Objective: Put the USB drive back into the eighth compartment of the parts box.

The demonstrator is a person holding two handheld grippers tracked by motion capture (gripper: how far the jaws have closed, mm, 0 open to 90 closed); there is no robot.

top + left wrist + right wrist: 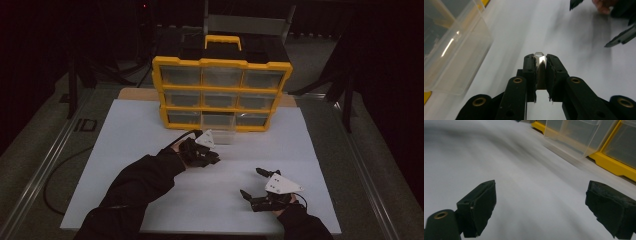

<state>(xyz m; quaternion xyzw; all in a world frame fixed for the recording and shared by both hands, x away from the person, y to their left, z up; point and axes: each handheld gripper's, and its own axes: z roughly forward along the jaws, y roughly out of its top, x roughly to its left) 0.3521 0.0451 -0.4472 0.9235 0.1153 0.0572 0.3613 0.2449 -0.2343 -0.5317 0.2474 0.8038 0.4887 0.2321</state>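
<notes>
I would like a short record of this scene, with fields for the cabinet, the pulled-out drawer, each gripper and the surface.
cabinet: yellow drawer organizer, three rows of clear drawers, black top with yellow handle
open drawer: bottom middle drawer, pulled out toward the person
left gripper: shut on a small metal piece, close to the open drawer
right gripper: jaws wide apart, holding nothing
surface: white board

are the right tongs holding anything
No, the right tongs stand wide open, with just the white table surface showing between their two pads.
</notes>
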